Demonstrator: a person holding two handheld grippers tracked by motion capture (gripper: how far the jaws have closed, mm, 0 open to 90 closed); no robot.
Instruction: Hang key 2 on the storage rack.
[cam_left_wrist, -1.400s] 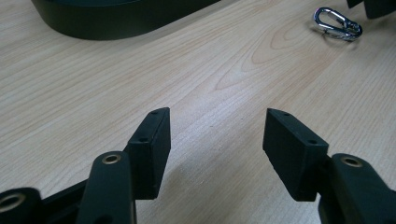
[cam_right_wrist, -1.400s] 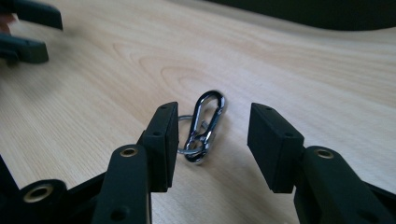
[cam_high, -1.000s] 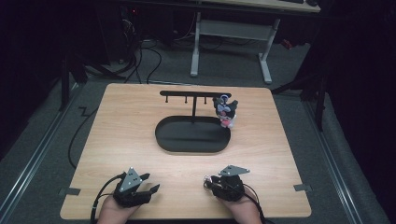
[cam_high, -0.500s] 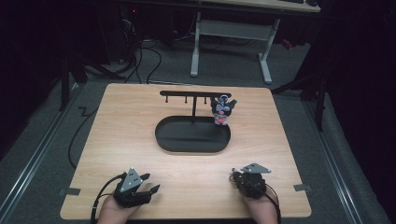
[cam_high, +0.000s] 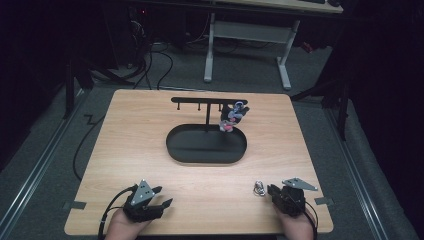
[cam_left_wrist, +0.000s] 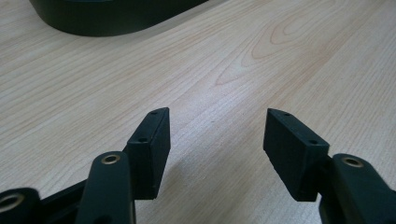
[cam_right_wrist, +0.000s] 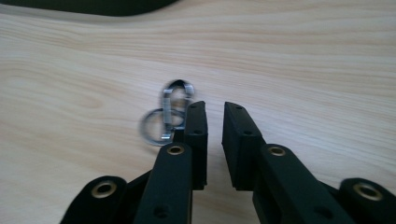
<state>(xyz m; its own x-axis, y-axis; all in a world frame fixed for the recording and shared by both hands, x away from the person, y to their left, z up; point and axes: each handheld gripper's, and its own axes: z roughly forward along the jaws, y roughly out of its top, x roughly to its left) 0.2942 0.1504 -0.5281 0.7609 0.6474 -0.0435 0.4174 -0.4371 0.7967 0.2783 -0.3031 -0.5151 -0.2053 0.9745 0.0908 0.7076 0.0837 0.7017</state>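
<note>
Steel, a small clip (cam_right_wrist: 170, 114) with a ring on it, lies flat on the wooden table (cam_high: 130, 150) near the front right, just beside the right gripper (cam_high: 272, 191). In the right gripper view the clip sits just left of the left jaw, close against it or touching, I cannot tell which, and outside the gap. That gripper (cam_right_wrist: 215, 108) has its jaws nearly together with only a thin slit between them and nothing in it, so it holds nothing.

The left gripper (cam_high: 162, 197) rests at the front left, well apart from the clip, jaws spread wide over bare wood (cam_left_wrist: 215, 116).

Farther back stands a black rack (cam_high: 207, 101) with pegs along its bar, rising from an oval black tray (cam_high: 175, 145). One bundle of charms (cam_high: 231, 117), pink and pale, already hangs at the right end of the bar; the other pegs look bare.

As I judge it, the job is hanging such pieces on the rack, and it is early: one piece up, the clip not yet gripped. What is left is to widen the right jaws, shift them over the clip, close on it, carry it to the rack and hook it on a free peg
</note>
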